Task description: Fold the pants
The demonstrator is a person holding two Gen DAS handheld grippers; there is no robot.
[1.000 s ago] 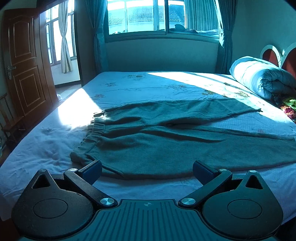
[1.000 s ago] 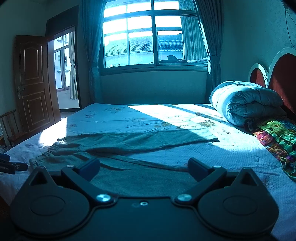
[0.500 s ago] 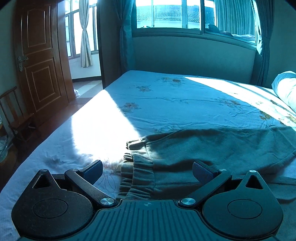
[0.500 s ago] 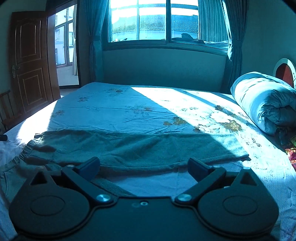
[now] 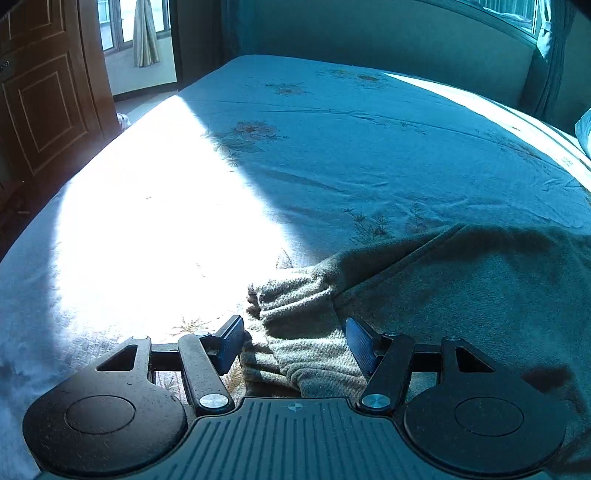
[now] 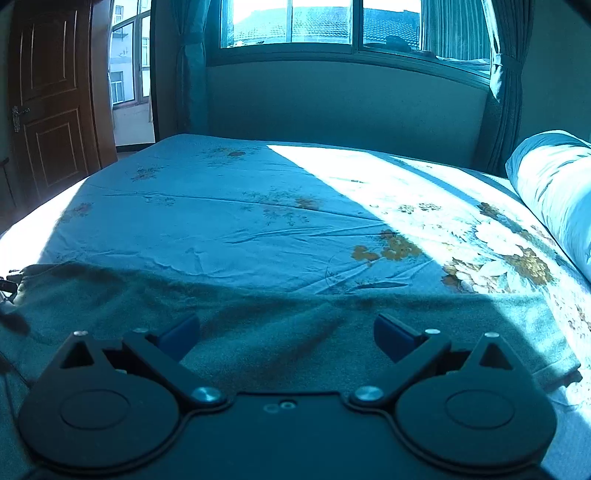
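Bedroom, sunlit; bed (image 6: 258, 229) with floral blue sheet as work surface. Item: pants (image 5: 480, 295), grey-green knit, spread flat on the near part of the bed, filling the 3 to 5 o'clock area of the left wrist view and the 6 to 9 o'clock band of the right wrist view (image 6: 258, 332). Waistband (image 5: 295, 332), gathered and bunched, lies at 6 o'clock in the left wrist view, partly in a bright sun patch. Left gripper (image 5: 293, 343): fingers (image 5: 231, 343) partly closed around the bunched waistband, blue pads on either side of it; whether the pads actually press the cloth cannot be told. Right gripper (image 6: 286, 334): fingers (image 6: 181, 334) spread wide, low over a pant leg, nothing between them; contact with the fabric cannot be told. Leg hem (image 6: 554, 343) ends at 4 o'clock in the right wrist view, just beside the sunlit flower print. Rolled quilt (image 6: 554, 184), pale blue, at 2 to 3 o'clock on the far side of the bed. Window (image 6: 332, 22) with curtains (image 6: 506, 74) at 12 o'clock behind the bed. Wooden door (image 6: 51, 103), open, at 10 o'clock; same door (image 5: 40, 96) at 10 o'clock in the left wrist view.
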